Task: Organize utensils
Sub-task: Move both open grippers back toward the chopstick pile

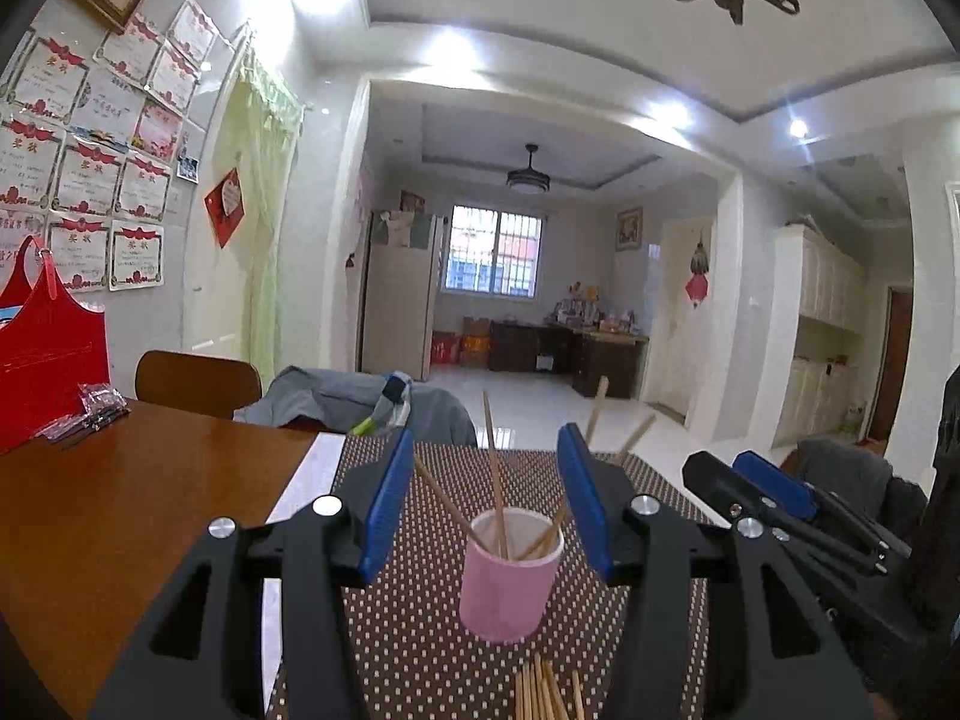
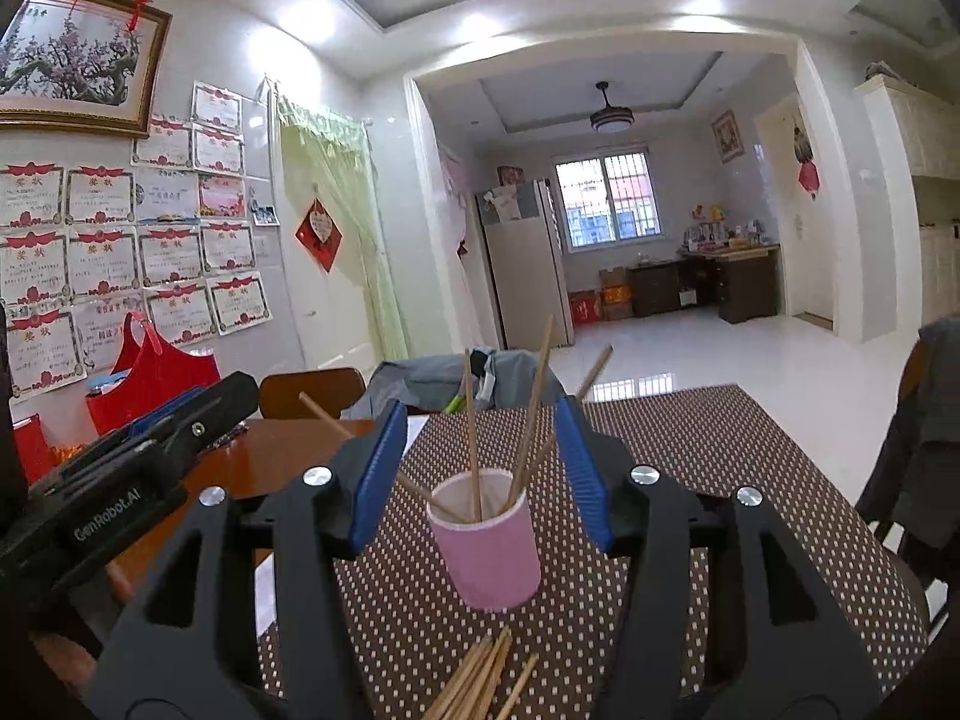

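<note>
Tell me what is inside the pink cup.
Several wooden chopsticks stand in the pink cup, leaning against its rim with tops splayed outward. The cup wall hides their lower ends and the bottom, so anything else inside stays unseen.

Each claw is a black plastic frame with triangular cut-outs, round silver screws at its joints and two blue-padded fingers. The left claw [image 1: 486,498] bears white "GenRobot.AI" lettering, read from the right claw [image 2: 480,468] camera.
</note>
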Tool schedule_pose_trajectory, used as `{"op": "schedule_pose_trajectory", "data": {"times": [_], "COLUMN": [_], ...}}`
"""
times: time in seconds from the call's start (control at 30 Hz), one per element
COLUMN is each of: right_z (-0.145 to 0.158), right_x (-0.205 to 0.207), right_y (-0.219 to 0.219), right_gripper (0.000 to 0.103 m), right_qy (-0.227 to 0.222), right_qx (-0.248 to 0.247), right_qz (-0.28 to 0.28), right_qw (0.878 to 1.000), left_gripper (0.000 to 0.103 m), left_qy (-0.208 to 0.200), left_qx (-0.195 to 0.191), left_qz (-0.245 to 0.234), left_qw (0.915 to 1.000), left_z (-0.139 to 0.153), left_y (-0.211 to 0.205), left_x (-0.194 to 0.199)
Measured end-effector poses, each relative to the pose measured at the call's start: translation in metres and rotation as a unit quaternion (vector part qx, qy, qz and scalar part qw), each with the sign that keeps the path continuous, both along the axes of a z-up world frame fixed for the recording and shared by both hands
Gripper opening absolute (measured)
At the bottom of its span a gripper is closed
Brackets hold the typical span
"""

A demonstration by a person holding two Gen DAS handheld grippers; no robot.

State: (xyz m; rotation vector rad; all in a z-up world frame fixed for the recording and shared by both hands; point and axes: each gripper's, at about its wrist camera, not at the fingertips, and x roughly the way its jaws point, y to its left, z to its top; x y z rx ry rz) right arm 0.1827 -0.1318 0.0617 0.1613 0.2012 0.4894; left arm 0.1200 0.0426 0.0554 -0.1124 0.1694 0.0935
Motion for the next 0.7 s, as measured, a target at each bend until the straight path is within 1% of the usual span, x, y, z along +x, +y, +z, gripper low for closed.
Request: {"op": "schedule_pose_trajectory", "data": {"times": [0.17,0.2,0.23,0.27,0.33,0.4,0.47,0.53,0.6,0.63,0.7], "right_z": [-0.01,-0.011,-0.014,-0.016,-0.023,-0.031,-0.042,-0.054,-0.066,-0.072,-0.083], "right_x": [-0.009,-0.009,-0.01,-0.011,-0.01,-0.008,-0.006,-0.003,0.0,0.002,0.004], "right_y": [-0.005,-0.004,-0.005,-0.007,-0.008,-0.008,-0.007,-0.008,-0.006,-0.006,-0.006], "right_gripper": [0.055,0.055,0.055,0.056,0.06,0.06,0.063,0.064,0.066,0.067,0.067], "right_qy": [0.024,0.029,0.035,0.04,0.059,0.08,0.105,0.131,0.155,0.168,0.189], "right_qx": [-0.012,-0.016,-0.019,-0.022,-0.031,-0.047,-0.067,-0.082,-0.097,-0.103,-0.112], "right_qz": [-0.003,-0.004,-0.007,-0.009,-0.012,-0.015,-0.019,-0.016,-0.015,-0.013,-0.01], "right_qw": [1.0,0.999,0.999,0.999,0.998,0.996,0.992,0.988,0.983,0.98,0.976], "left_gripper": [0.05,0.052,0.057,0.059,0.06,0.06,0.06,0.06,0.06,0.06,0.06], "left_qy": [0.031,0.04,0.052,0.065,0.089,0.122,0.159,0.199,0.239,0.263,0.291], "left_qx": [0.019,0.023,0.027,0.032,0.04,0.051,0.06,0.06,0.055,0.053,0.051], "left_qz": [-0.014,-0.02,-0.025,-0.03,-0.039,-0.049,-0.061,-0.073,-0.084,-0.088,-0.088], "left_qw": [0.9992,0.9987,0.998,0.9969,0.9945,0.9899,0.9835,0.9755,0.9659,0.9594,0.9512], "left_z": [-0.011,-0.015,-0.019,-0.023,-0.031,-0.043,-0.056,-0.07,-0.087,-0.097,-0.112], "left_y": [-0.008,-0.01,-0.011,-0.013,-0.016,-0.017,-0.017,-0.014,-0.01,-0.007,-0.003], "left_x": [-0.005,-0.005,-0.004,-0.003,-0.001,0.003,0.008,0.015,0.022,0.026,0.031]}}
